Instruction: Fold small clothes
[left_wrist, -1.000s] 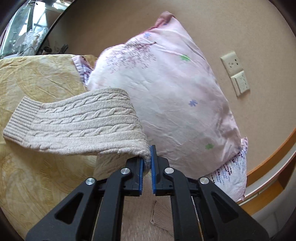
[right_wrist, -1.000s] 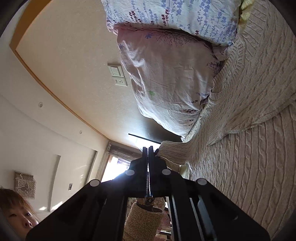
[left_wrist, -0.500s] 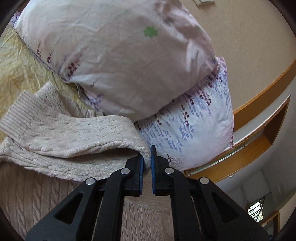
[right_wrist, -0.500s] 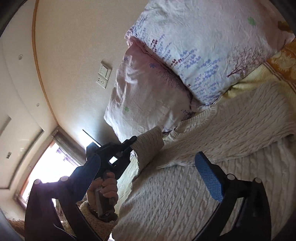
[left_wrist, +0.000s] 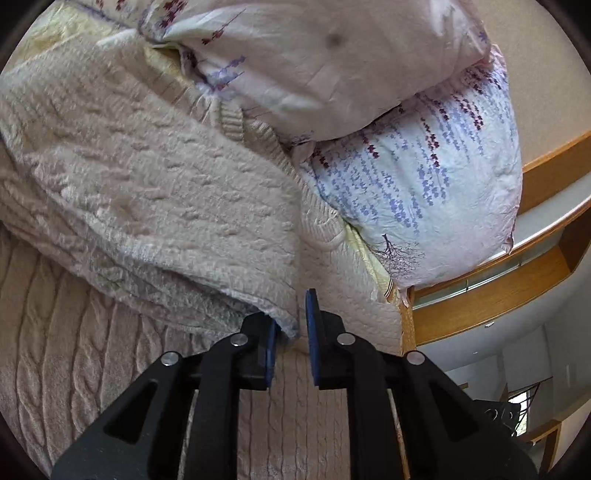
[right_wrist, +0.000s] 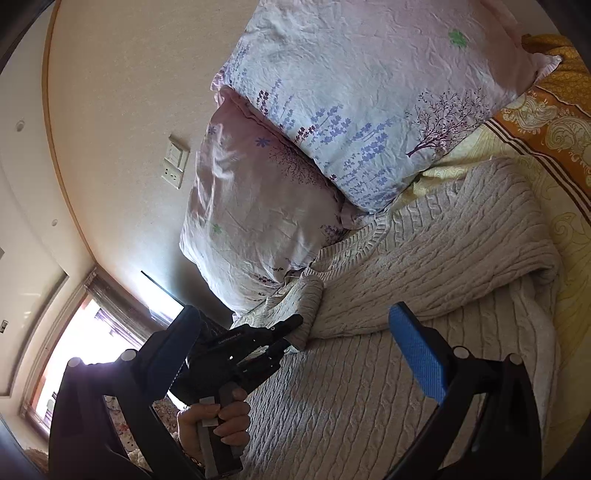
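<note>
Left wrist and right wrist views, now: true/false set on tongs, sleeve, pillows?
1. The right tongs stand wide open and grip nothing. True; they have just opened.
2. The left tongs clamp the sleeve tight. False: they have just been opening, a gap shows between the pads, and the sleeve's edge sits between them.
3. The sweater is dark blue. False: it is beige cable knit.
4. The sleeve lies folded over the sweater's body. True.
5. One pillow sits beyond the sweater. False: there are two, a pink pillow and a white floral pillow.
</note>
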